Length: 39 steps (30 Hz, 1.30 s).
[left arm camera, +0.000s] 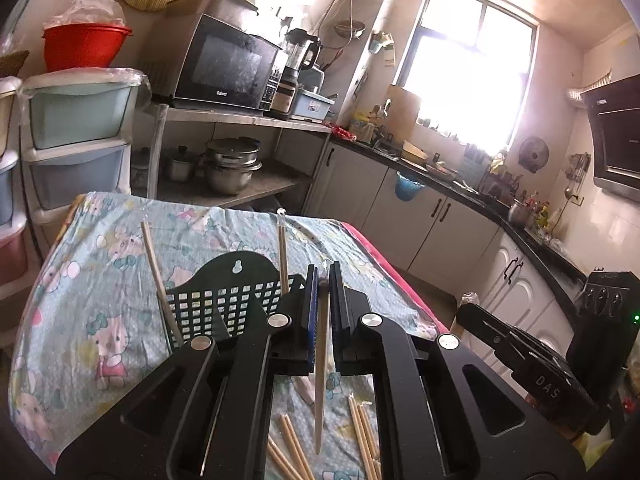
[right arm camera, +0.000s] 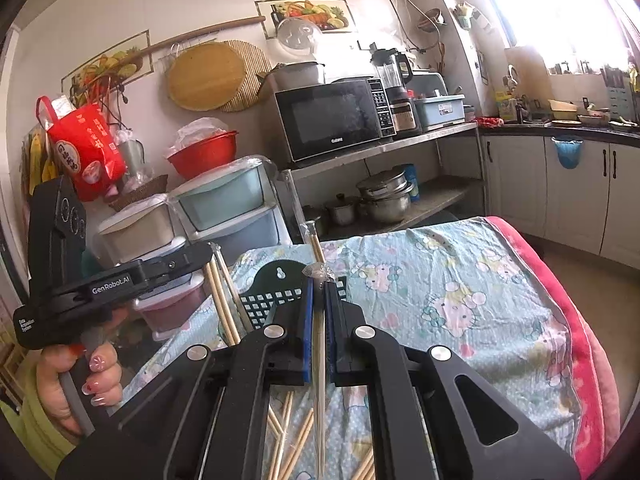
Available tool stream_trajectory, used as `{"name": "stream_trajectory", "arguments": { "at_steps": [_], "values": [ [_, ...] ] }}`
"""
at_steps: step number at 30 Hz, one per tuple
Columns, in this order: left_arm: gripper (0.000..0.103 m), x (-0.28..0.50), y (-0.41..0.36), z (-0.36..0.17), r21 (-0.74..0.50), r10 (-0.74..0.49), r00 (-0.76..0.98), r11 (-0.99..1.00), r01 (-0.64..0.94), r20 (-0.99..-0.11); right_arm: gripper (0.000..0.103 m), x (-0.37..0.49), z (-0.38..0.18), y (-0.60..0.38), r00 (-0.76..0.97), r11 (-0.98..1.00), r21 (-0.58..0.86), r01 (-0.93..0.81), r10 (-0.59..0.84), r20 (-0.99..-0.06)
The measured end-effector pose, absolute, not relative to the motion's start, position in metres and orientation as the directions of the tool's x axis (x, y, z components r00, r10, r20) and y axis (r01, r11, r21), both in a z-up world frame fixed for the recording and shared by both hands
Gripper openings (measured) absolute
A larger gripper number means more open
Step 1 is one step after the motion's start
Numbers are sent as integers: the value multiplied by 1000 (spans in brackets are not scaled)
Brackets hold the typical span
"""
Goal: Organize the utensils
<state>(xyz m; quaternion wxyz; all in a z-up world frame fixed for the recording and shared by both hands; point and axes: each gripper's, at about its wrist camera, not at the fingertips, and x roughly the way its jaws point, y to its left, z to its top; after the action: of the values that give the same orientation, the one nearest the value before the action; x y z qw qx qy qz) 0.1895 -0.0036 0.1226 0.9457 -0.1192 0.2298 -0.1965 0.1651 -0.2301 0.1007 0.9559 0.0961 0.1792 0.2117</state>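
Left gripper [left arm camera: 324, 276] clamped on one thin pale wooden chopstick [left arm camera: 321, 380] – hanging down | right gripper [right arm camera: 319, 292] likewise pinching a plastic-sleeved chopstick [right arm camera: 319, 368] | black plastic lattice holder [left arm camera: 224, 300] just ahead-left, two sticks upright inside | likely light, stiff, slippery – best gripped mid-shaft | loose chopsticks [left arm camera: 362, 424] on cloth below.

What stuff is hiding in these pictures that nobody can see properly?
- Black holder basket: in both views the gripper bodies cover its base and inside, so its contents can't be counted.
- Loose chopsticks on the cloth: left wrist view, cut off by the bottom edge and the left hand-held gripper.
- Chopstick in the right hand-held gripper: lower end runs off the bottom edge.
- Counter items by the window: washed out by glare.
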Motion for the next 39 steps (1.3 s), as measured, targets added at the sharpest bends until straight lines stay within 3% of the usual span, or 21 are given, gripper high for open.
{"name": "stream_trajectory", "arguments": {
  "at_steps": [31, 39],
  "values": [
    [3, 220, 0, 205, -230, -335, 915, 931, 284, -225, 6, 207, 197, -229, 896, 877, 270, -398, 435, -91],
    [3, 232, 18, 214, -234, -277, 937, 945, 227, -213, 6, 225, 204, -218, 895, 878, 258, -403, 437, -90]
  ]
}}
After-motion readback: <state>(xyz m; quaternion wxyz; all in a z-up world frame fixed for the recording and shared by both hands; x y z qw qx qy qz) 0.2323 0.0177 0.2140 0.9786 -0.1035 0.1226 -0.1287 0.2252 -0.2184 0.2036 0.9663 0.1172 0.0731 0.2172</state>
